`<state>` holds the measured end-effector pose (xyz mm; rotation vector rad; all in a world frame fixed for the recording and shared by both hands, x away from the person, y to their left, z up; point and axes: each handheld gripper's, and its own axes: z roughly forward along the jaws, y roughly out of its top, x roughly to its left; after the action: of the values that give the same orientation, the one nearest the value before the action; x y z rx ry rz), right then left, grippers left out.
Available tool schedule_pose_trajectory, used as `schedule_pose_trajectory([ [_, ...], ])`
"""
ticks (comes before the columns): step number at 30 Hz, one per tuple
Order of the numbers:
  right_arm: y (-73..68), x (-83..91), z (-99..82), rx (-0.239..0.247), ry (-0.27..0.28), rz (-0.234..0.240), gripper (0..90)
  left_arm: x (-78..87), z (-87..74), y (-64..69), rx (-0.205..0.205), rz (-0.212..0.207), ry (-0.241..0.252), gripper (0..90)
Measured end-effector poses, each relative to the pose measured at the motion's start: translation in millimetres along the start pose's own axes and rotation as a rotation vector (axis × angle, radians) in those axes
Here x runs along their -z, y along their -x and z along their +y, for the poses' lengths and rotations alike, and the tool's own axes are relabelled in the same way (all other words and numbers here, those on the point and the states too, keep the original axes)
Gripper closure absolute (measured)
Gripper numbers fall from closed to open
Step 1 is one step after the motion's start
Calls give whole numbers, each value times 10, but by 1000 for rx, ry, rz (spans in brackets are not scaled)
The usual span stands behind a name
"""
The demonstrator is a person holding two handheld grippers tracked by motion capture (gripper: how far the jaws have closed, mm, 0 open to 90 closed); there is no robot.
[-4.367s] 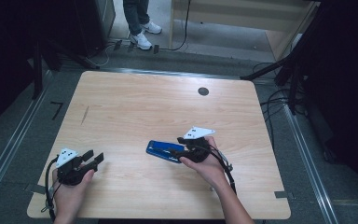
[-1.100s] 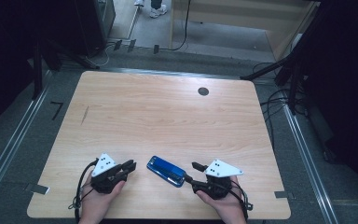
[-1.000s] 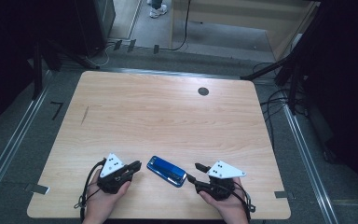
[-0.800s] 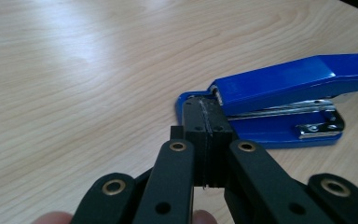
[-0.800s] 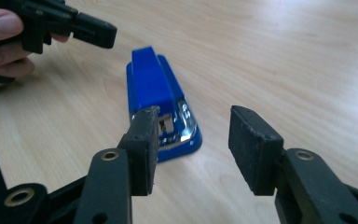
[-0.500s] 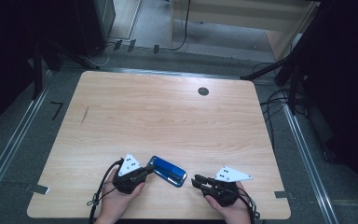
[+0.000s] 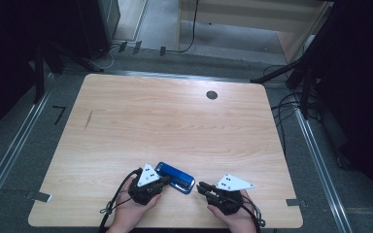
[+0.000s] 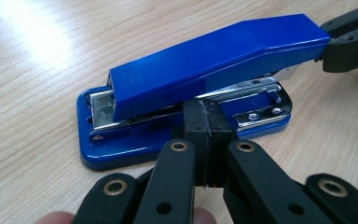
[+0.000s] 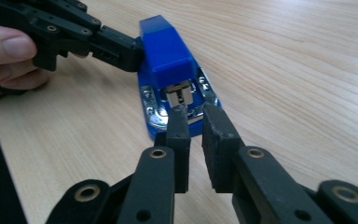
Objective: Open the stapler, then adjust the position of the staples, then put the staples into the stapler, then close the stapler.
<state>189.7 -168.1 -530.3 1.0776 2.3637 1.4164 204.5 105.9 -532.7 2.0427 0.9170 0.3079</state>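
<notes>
— So, how far have they got with that blue stapler (image 7: 175, 176)?

— Barely started, I'd say. It lies flat on the table (image 7: 175, 116), close to the near edge, with its top arm down. Nothing is lifted and nothing is gripped. Both tongs have only come up to it, one from each side.

— Is the left gripper (image 8: 208, 133) holding it?

— No. Its jaws are pressed together with nothing between them, and the closed tip sits right at the long side of the stapler, about at the middle of the base. From above it looks to be touching or just beside the rear half.

— And the right gripper (image 9: 196, 128)?

— That one points at the stapling end. Its jaws have just been closing, and a narrow gap is left between them with nothing in it. The tips are just short of the base's front edge; I can't tell if they touch.

— What's left, then?

— Everything that matters, I reckon: steadying the body with one hand and pressing or lifting it with the other.
</notes>
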Motion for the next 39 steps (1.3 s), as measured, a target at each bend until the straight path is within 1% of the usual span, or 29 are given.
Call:
schedule_pose_trajectory([
  [2, 6, -11, -13, -15, -11, -19, 811, -5, -1, 10, -9, 0, -2, 900],
  [5, -7, -29, -25, -8, -22, -30, 809, -15, 2, 22, -13, 4, -12, 900],
  [6, -9, -38, -24, -4, -22, -27, 796, -15, 2, 22, -13, 4, -12, 900],
  [8, -11, -52, -21, -17, -22, -3, 795, -18, 5, 25, -17, 9, -13, 900],
  [9, -11, -52, -21, -17, -22, -3, 795, -19, 6, 24, -18, 8, -14, 900],
  [10, -19, -69, -15, -12, -26, 7, 804, -20, 6, 26, -21, 10, -14, 900],
  [11, -19, -69, -15, -12, -26, 7, 804, -20, 6, 26, -21, 10, -14, 900],
  [12, -28, -81, -15, -11, -29, -10, 822, -22, 5, 30, -26, 10, -12, 900],
  [14, -23, -88, -14, -9, -27, -26, 855, -22, 5, 36, -29, 11, -13, 900],
  [15, -21, -90, -13, -11, -25, -29, 877, -21, 5, 37, -32, 11, -15, 900],
  [16, -21, -90, -13, -11, -25, -29, 877, -21, 5, 37, -32, 11, -15, 900],
  [17, -23, -90, -7, -6, -17, -13, 900, -21, 6, 36, -35, 9, -15, 900],
  [22, -45, -86, 13, -8, -10, -3, 900, -21, 5, 38, -36, 10, -15, 900],
  [24, -47, -100, 15, -10, -17, 15, 900, -21, 4, 42, -38, 13, -13, 900],
  [26, -43, -106, 13, -13, -20, 22, 900, -21, 4, 42, -40, 13, -13, 900],
  [35, -32, -95, 13, -12, -19, 15, 900, -21, 3, 33, -32, 12, -10, 900],
  [36, -25, -102, 11, -24, -26, 13, 900, -21, 3, 33, -32, 13, -11, 900],
  [39, -28, -102, 18, -19, -24, 12, 900, -20, 3, 34, -34, 14, -13, 900],
])
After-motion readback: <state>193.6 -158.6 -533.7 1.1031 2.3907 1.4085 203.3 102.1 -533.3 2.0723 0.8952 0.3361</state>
